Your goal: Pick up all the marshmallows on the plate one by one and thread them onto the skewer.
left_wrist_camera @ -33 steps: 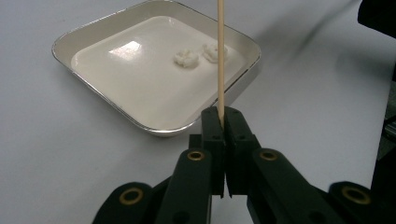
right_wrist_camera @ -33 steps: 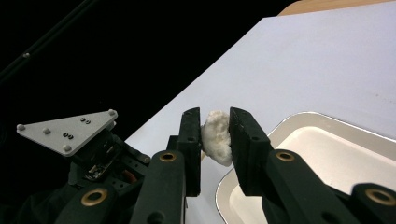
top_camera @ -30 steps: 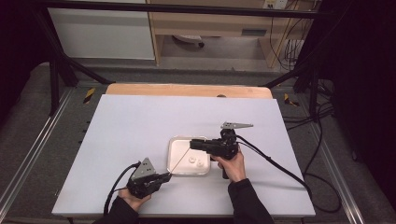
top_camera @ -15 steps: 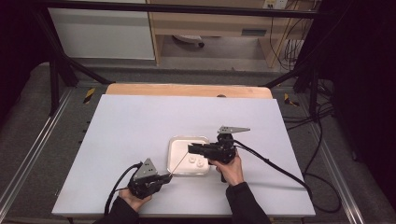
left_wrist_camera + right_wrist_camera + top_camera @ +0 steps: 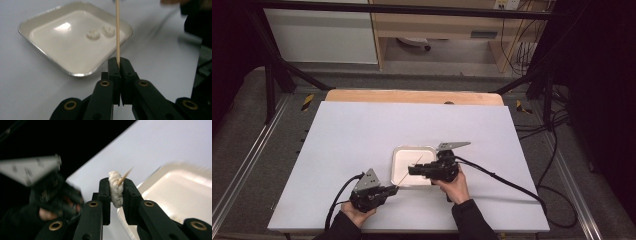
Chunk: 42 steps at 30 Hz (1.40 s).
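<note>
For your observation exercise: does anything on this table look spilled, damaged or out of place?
Nothing stands out. The white square tray sits flat holding two white lumps; the thin wooden skewer looks straight and unbroken.

**Skewer meets a white lump over the tray**

A thin wooden skewer is clamped at its base, slanting out over the tray. Its tip pierces a soft white lump pinched upright between black jaws. Two more white lumps lie side by side in the shallow white tray.
</note>
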{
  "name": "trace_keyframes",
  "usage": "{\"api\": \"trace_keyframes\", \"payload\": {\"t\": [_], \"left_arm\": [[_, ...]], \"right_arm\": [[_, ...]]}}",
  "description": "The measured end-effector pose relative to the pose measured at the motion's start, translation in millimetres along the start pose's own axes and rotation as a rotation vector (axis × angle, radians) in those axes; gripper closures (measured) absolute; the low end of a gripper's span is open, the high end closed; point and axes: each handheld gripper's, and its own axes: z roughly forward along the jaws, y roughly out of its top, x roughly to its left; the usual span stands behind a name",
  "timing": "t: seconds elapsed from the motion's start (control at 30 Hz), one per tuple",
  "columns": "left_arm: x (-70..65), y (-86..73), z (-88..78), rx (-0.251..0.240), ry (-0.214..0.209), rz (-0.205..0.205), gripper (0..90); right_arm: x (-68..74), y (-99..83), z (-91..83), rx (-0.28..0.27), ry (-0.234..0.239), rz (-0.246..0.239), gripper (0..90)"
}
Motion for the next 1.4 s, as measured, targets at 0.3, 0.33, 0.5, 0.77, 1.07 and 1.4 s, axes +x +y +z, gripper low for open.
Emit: {"api": "trace_keyframes", "payload": {"t": [0.3, 0.33, 0.5, 0.77, 1.07, 1.4], "left_arm": [[2.2, -0.6, 4.4, 0.023, 0.024, -0.016, 88.4], [1.4, 0.1, 5.6, 0.021, 0.027, -0.013, 88.4], [-0.3, 0.4, 8.1, 0.020, 0.032, -0.011, 88.4], [3.4, -0.9, 5.9, 0.005, 0.020, -0.033, 88.4], [8.0, -3.6, 1.7, 0.005, 0.036, -0.042, 88.4], [9.1, -4.8, 1.2, 0.010, 0.035, -0.043, 88.3]], "right_arm": [[-0.6, -15.4, 21.4, 0.003, 0.011, 0.000, 76.9], [0.1, -15.5, 21.5, 0.005, 0.011, -0.003, 76.6], [2.3, -18.5, 24.8, 0.031, 0.015, -0.008, 75.6], [6.6, -11.5, 15.6, 0.016, -0.021, -0.049, 57.5], [4.2, -0.4, -7.7, 0.008, -0.215, -0.186, 30.0], [-18.6, -18.1, -6.9, 0.176, -0.379, -0.277, 36.4]]}}
